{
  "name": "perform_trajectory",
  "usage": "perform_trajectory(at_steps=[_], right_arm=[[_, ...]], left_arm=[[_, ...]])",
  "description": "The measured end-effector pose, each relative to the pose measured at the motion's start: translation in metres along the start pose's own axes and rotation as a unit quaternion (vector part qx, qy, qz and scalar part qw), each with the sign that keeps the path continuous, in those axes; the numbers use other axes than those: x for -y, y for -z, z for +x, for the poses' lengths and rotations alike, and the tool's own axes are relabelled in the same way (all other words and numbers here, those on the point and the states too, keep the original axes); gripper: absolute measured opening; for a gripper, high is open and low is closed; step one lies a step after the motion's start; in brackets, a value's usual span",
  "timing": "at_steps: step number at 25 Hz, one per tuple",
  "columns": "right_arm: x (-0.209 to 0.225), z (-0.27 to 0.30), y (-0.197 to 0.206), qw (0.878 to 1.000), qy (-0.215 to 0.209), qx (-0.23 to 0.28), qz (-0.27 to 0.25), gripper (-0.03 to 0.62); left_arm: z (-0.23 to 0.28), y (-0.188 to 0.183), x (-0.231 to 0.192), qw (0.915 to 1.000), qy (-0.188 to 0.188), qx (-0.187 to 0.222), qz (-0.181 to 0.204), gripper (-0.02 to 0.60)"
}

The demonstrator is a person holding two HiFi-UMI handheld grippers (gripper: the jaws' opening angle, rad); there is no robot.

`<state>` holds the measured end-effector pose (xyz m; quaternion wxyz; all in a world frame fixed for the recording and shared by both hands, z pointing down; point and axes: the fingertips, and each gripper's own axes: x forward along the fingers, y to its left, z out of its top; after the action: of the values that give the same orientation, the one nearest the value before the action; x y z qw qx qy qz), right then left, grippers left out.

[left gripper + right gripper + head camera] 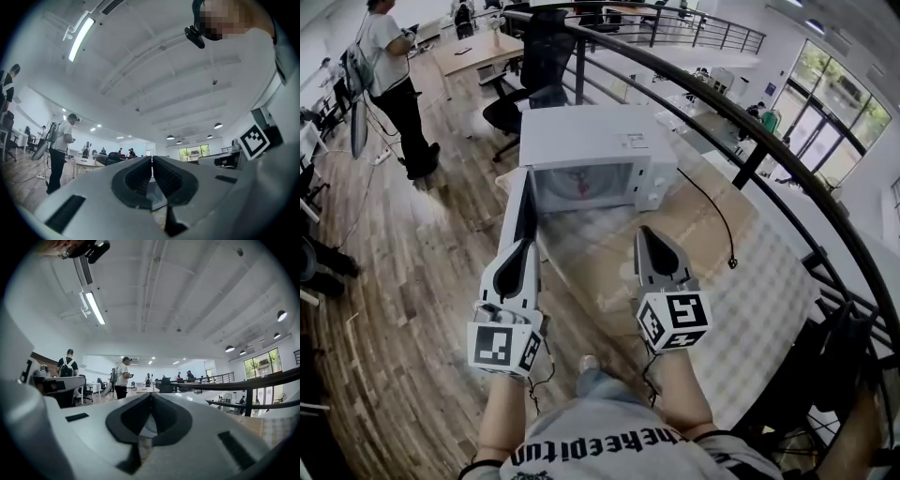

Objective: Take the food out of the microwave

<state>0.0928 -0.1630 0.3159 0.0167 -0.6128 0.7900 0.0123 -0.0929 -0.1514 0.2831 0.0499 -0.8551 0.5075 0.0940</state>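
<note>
Microwave (586, 141) is a white box on a table; its door (523, 211) is swung open to the left, toward me. The cavity is lit and pale, with a small reddish-pink thing (581, 183) sitting in it toward the back; it's too small to make out what food it is. My left gripper (522, 246) has its jaws closed tip to tip with nothing between them, and the same shows in its own view (151, 161). Its tip is just beside the door's free edge; contact can't be told. My right gripper (649, 232) is also closed and empty, confirmed close up (151, 397). It is held in front of the cavity's right half, apart from the microwave. The table (694, 225) has a light wood top, bare in front of the cavity between my grippers. A black cable (717, 220) runs from the microwave's right side across the top. The floor (422, 281) at left is wood plank, with a person (394, 75) standing well off and an office chair (530, 84) behind the microwave. A black railing (750, 131) curves close along the table's right side.
</note>
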Motion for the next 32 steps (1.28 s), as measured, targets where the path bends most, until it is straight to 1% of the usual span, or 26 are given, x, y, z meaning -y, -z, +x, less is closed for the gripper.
perform_trajectory(at_steps=[12,18,26,29,32], right_arm=[[0.034,0.052,-0.003,1.000,-0.028,-0.001,-0.010,0.006],[0.047,0.076,0.007,0.999,-0.047,-0.010,-0.013,0.006],[0.061,0.101,0.024,0.998,-0.049,-0.028,-0.015,0.006],[0.062,0.112,0.034,0.998,-0.048,-0.036,-0.015,0.006],[0.059,0.125,0.046,0.998,-0.052,-0.045,-0.005,0.006]], left_arm=[[0.057,0.015,0.002,0.9999,-0.008,-0.008,0.005,0.011],[0.080,0.030,0.003,0.9997,-0.017,-0.015,0.003,0.011],[0.110,0.053,0.008,0.9996,-0.001,-0.029,-0.003,0.011],[0.120,0.064,0.004,0.9994,0.005,-0.034,-0.010,0.011],[0.127,0.073,-0.003,0.9991,0.009,-0.036,-0.019,0.011]])
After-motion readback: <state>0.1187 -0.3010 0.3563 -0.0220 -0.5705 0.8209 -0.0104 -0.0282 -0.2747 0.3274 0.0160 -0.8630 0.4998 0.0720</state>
